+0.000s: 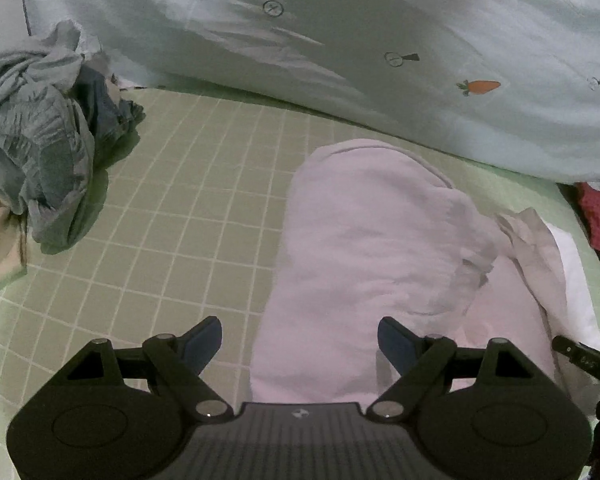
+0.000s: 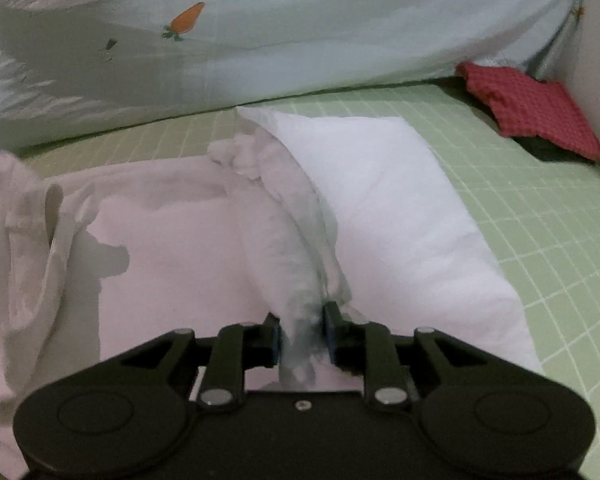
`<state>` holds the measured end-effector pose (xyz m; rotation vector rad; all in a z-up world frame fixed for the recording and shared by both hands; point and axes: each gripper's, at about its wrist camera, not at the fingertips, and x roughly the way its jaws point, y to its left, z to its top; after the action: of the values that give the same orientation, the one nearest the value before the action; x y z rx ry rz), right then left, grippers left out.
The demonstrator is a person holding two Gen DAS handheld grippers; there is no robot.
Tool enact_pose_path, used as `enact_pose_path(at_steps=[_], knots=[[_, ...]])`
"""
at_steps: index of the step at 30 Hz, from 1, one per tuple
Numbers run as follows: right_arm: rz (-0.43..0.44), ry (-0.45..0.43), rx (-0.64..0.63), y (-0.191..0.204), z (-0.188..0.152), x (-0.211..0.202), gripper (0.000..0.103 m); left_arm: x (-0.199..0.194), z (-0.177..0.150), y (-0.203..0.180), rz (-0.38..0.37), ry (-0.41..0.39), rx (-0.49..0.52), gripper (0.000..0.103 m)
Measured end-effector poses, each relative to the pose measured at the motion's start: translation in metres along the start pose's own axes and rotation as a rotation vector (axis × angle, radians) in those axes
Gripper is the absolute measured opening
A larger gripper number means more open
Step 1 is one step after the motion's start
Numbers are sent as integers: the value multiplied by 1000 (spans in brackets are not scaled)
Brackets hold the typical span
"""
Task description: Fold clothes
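Right claw angled down pinches white garment; left claw spread.

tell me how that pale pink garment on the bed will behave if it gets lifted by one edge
The pale pink garment is probably floppy: a bunched ridge of it sags between the right gripper jaws. It likely weighs little for its size, since thin folds stand up unaided. Lifted by one edge, the rest should drape and drag across the green checked sheet, not slide stiffly.
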<state>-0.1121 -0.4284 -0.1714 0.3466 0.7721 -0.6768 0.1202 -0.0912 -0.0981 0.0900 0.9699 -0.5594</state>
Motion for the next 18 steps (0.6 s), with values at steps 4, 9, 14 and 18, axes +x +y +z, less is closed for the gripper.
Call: enact_pose_path(at_steps=[4,9,14,18], knots=[[32,-31,58,1,10,-11,56,7,7,3,-16,-11,-3,86],[31,-138,172,-14,30,-32,78,12,8,3,-34,0,6,86],[-18,-69,333,-44,33,-12,69,15,6,5,-39,14,-10,86],[15,35,375,-44,17,4,44,16,5,8,-39,22,-25,86]])
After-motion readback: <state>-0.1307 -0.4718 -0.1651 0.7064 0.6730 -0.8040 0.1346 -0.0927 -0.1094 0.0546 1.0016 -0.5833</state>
